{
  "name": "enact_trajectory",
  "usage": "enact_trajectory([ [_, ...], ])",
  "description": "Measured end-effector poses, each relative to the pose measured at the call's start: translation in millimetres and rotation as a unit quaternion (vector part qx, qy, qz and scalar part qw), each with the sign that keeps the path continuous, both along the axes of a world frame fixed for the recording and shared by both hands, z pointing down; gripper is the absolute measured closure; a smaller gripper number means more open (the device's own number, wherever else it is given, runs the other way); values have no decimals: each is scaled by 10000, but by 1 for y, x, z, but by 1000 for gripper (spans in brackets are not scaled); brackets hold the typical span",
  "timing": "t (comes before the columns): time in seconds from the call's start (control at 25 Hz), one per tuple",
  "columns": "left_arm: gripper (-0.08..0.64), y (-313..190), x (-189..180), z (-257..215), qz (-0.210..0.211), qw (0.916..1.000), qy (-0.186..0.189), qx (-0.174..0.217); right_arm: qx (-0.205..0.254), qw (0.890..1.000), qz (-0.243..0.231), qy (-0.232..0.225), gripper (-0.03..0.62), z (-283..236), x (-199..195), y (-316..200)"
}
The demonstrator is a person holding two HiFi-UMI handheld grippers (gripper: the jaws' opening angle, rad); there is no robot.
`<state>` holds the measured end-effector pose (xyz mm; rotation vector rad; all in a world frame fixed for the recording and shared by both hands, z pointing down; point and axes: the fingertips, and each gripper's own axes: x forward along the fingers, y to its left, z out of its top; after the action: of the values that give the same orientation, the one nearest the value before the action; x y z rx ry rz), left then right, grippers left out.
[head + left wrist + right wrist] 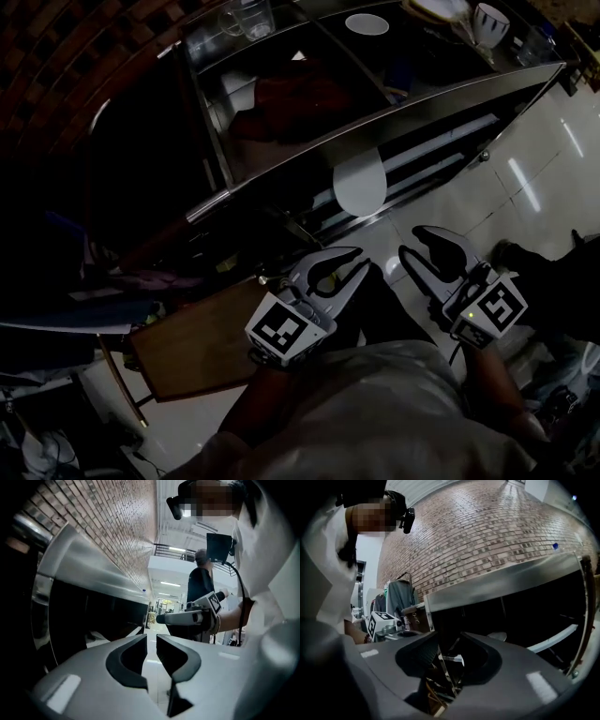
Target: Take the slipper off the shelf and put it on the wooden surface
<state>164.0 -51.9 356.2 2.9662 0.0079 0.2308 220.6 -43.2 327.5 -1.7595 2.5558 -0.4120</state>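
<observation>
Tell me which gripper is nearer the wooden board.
The left gripper, next to the wooden board; the right gripper is farther away, over the pale tiled floor.

free: tiled floor (534,159) right of the shelf (281,103), wide open | blocked: steel front rail (216,202) caps the bays, upright post (214,141) splits them | low left: wooden board (197,347) reachable, clutter (131,281) crowding its far edge

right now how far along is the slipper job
Done: nothing yet; no slipper shows on the wooden surface. In hand: nothing; the left claw and right claw are both open and empty, short of the shelf. A pale oval there may be the slipper; it is too dark to be sure. Left: grip it, lift it off, set it on the wood.
</observation>
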Motion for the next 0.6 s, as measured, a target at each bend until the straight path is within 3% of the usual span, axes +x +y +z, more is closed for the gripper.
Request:
enact_trajectory([
  [0.36, 475, -50, 33, 60, -343, 9982, -315, -380, -502, 9956, 413, -675, 416, 70, 43, -52],
  [0.6, 474, -72, 54, 74, -573, 9951, -241, -770, -1048, 9801, 668, -1545, 407, 128, 64, -80],
])
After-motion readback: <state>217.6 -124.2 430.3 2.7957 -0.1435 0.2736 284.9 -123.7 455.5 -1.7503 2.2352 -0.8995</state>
